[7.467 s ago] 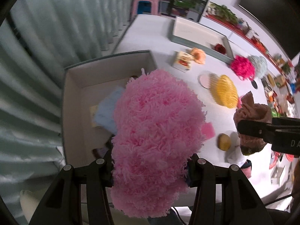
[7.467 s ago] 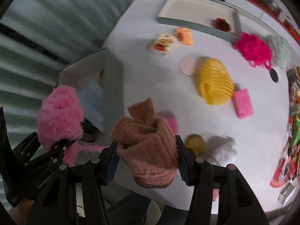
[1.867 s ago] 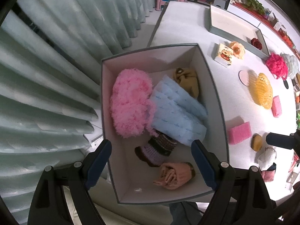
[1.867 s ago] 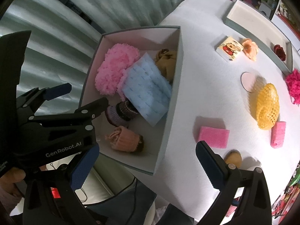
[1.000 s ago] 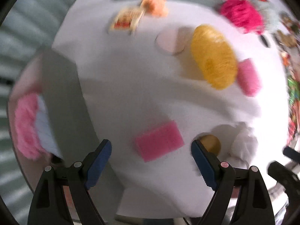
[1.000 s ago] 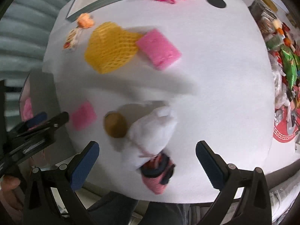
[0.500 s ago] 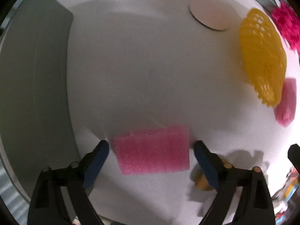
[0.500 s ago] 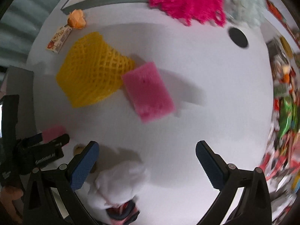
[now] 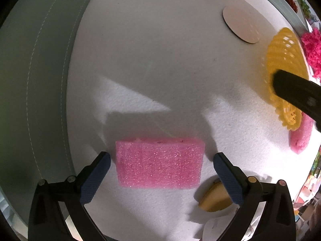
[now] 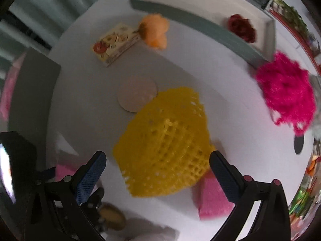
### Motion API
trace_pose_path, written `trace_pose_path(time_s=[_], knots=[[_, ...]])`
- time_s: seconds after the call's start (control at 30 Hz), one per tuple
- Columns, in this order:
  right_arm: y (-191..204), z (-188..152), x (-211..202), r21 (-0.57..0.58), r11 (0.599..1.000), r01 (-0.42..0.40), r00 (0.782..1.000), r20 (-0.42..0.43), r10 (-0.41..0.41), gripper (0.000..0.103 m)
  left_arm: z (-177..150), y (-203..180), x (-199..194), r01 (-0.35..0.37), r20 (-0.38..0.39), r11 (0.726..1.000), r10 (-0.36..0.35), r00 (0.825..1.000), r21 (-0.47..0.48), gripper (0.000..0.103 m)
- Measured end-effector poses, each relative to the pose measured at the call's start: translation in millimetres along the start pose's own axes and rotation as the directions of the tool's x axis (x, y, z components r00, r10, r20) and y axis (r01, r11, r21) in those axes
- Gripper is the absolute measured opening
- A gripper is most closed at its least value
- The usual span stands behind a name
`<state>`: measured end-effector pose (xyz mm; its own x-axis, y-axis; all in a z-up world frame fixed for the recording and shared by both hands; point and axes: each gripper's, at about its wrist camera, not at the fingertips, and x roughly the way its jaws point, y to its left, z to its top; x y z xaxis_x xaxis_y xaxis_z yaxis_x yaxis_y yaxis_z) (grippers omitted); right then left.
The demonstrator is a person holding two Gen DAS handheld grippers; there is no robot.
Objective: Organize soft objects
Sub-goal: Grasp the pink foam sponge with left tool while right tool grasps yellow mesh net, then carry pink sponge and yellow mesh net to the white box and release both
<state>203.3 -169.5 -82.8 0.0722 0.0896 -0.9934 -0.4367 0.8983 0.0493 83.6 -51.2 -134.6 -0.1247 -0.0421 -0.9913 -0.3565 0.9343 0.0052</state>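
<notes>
Left gripper (image 9: 160, 164): jaws opening, near their widest; the pink sponge (image 9: 159, 162) lies between them, pads not yet on it.
Pink sponge: flat on the white table (image 9: 160, 70), just beside the grey box wall (image 9: 40, 80).
Right gripper (image 10: 157, 167): jaws wide, holding nothing, poised over the yellow net (image 10: 164, 146).
Second sponge (image 10: 212, 198): tucked against the net's near edge, beyond the first sponge.
Step in hand: judged to be lining up a fresh pickup with each gripper.
Next move: close the left jaws on the sponge's short ends, gently, since foam squashes; then carry it to the box.
Farther off: round pad (image 10: 137, 93), magenta pompom (image 10: 286, 92), tray (image 10: 200, 26).
</notes>
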Motion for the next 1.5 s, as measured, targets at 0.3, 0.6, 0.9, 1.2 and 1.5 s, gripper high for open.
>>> trace_pose_path(time_s=[0.3,0.6,0.9,1.2,1.5], knots=[[-18,3,9,0.077,0.997,-0.025,0.998,-0.062,0.029,0.025,2,-14,-16,-0.001,0.005,0.999,0.0,1.0,0.039,0.079],[-43,-29,-38,0.193,0.971,-0.139,0.99,0.013,0.139,0.012,-13,-32,-42,-0.01,0.032,0.98,0.003,0.999,0.201,0.071],[-46,-73,-82,0.286,0.936,-0.204,0.979,0.078,0.189,0.012,-38,-32,-99,0.035,0.11,0.927,-0.082,0.991,0.374,0.071],[-22,-102,-109,0.349,0.917,-0.193,0.98,0.106,0.166,0.012,-47,-8,-146,0.07,0.172,0.895,-0.161,0.972,0.441,0.071],[22,-106,-130,0.342,0.925,-0.168,0.984,0.117,0.135,0.012,-33,47,-167,0.099,0.26,0.913,-0.215,0.941,0.396,0.071]])
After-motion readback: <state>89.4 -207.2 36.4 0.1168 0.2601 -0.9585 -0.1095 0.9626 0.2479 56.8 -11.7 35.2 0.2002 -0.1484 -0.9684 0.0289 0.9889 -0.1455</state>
